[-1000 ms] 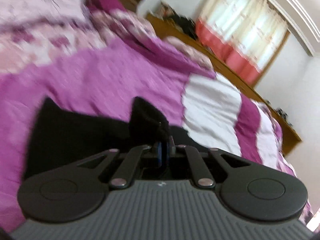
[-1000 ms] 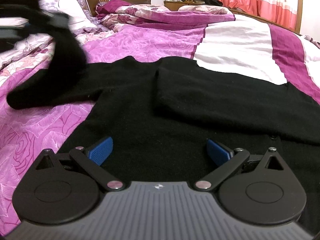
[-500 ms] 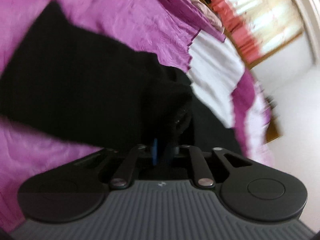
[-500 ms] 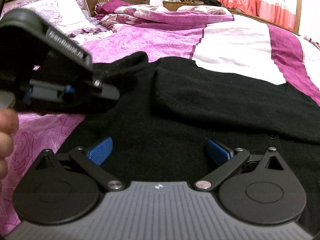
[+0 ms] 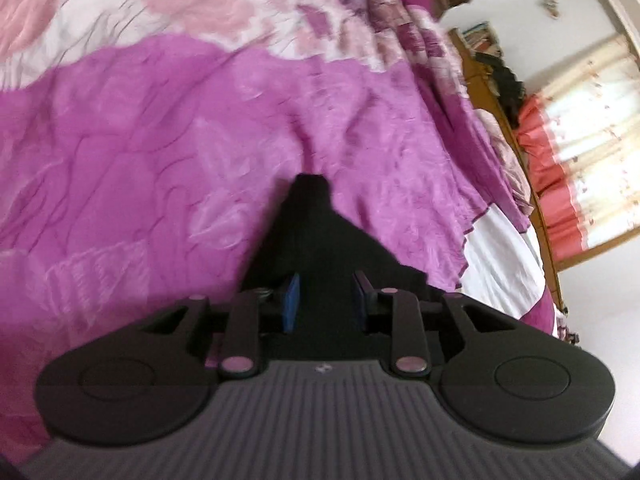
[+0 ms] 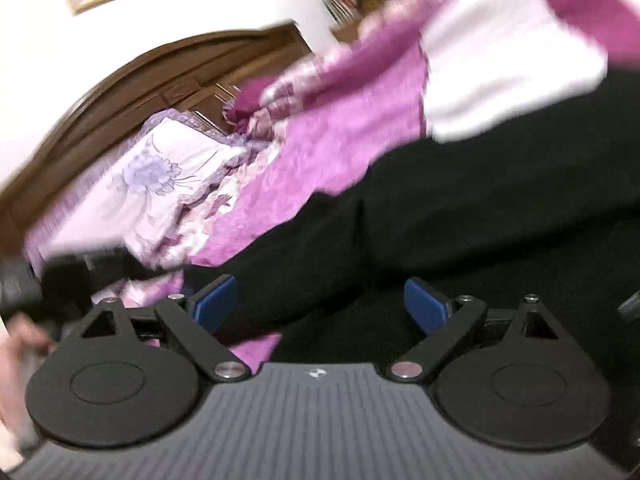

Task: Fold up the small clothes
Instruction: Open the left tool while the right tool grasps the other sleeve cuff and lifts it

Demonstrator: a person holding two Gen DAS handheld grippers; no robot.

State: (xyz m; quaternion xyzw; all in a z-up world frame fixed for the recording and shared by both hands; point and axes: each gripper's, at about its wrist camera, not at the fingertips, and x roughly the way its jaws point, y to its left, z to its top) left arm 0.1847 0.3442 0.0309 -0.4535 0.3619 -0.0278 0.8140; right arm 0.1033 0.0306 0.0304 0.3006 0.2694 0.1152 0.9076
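left gripper (image 5: 326,300): jaws opening, pads narrowly apart | right gripper (image 6: 320,306): jaws wide, closing

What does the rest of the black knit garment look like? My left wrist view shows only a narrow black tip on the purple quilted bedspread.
Observer: The black knit garment lies spread wide across the purple quilted bedspread.
Operator: Is the right hand-held gripper gripping it?
Observer: No; the right hand-held gripper has its jaws wide, just closing, with the cloth below them unpinched.
Operator: Anything beyond?
Observer: A white pillow with a purple flower print.
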